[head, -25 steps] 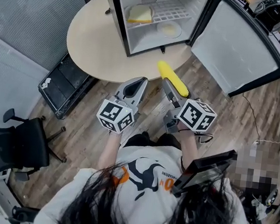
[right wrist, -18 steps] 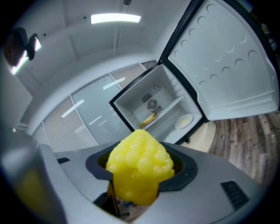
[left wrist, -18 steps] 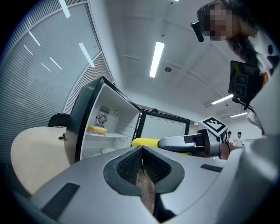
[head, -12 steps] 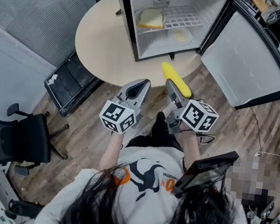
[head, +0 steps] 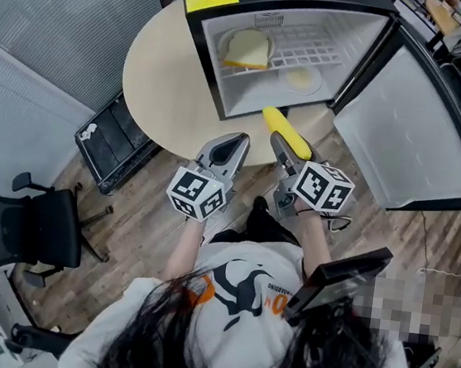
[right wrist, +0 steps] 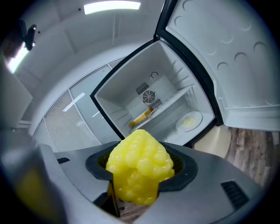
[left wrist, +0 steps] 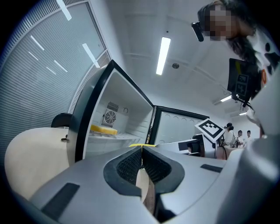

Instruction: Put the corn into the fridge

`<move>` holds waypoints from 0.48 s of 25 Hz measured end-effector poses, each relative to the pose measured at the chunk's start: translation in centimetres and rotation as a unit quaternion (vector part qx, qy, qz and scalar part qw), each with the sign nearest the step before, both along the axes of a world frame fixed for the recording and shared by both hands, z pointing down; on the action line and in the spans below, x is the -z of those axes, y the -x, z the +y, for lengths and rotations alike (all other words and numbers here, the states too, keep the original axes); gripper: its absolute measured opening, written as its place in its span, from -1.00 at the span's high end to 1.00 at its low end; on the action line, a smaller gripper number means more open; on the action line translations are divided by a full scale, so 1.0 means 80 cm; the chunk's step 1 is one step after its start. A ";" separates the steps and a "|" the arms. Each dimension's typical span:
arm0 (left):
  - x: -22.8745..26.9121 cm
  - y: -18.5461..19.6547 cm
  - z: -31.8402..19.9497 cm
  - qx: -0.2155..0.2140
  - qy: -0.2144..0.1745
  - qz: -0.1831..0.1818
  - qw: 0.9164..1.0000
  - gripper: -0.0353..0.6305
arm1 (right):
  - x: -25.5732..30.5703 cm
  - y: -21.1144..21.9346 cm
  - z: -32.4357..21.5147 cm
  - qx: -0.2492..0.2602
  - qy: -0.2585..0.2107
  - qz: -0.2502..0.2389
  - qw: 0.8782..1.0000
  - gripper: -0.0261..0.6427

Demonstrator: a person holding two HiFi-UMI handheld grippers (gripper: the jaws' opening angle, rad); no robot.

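Observation:
A yellow corn cob (head: 285, 132) sticks out forward from my right gripper (head: 283, 144), which is shut on it. In the right gripper view the corn (right wrist: 139, 168) fills the gap between the jaws and points at the open fridge (right wrist: 114, 101). The small fridge (head: 225, 95) stands on a round table (head: 160, 79) with its door (head: 412, 135) swung wide to the right. The corn's tip is just in front of the fridge's lower opening. Beside it on the left, my left gripper (head: 237, 141) is shut and holds nothing; its pads meet (left wrist: 141, 151).
A bread slice (head: 247, 48) lies on the fridge's wire shelf and a white plate (head: 302, 79) on its floor. A black case (head: 114, 144) sits on the wood floor left of the table, with an office chair (head: 17, 228) further left.
Both grippers have moved toward the fridge, the right one carrying the corn. The corn's tip has gone from over the floor to the table edge at the fridge opening.

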State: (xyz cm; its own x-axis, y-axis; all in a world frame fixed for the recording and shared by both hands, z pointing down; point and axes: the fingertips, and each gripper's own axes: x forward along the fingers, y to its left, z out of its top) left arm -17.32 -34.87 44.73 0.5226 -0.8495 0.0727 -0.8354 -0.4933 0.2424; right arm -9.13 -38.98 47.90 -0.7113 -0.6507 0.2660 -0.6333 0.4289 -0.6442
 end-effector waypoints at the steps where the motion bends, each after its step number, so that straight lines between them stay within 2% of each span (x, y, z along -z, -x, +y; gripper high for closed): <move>1: -0.003 0.000 -0.008 0.002 0.003 0.000 1.000 0.86 | -0.007 0.001 -0.011 0.003 0.001 0.007 1.000 0.17; 6: -0.018 0.006 -0.039 0.021 0.016 -0.001 1.000 0.86 | -0.049 0.015 -0.058 0.032 0.005 0.046 0.998 0.17; 12: -0.033 0.015 -0.064 0.038 0.031 -0.007 0.999 0.86 | -0.093 0.041 -0.112 0.067 -0.040 0.122 0.989 0.17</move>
State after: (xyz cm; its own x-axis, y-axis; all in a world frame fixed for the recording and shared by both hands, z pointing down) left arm -18.56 -39.96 47.39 0.4555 -0.8801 0.1338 -0.8734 -0.4127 0.2587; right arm -12.42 -47.93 55.37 -0.7133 -0.5806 0.3925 -0.7000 0.5629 -0.4395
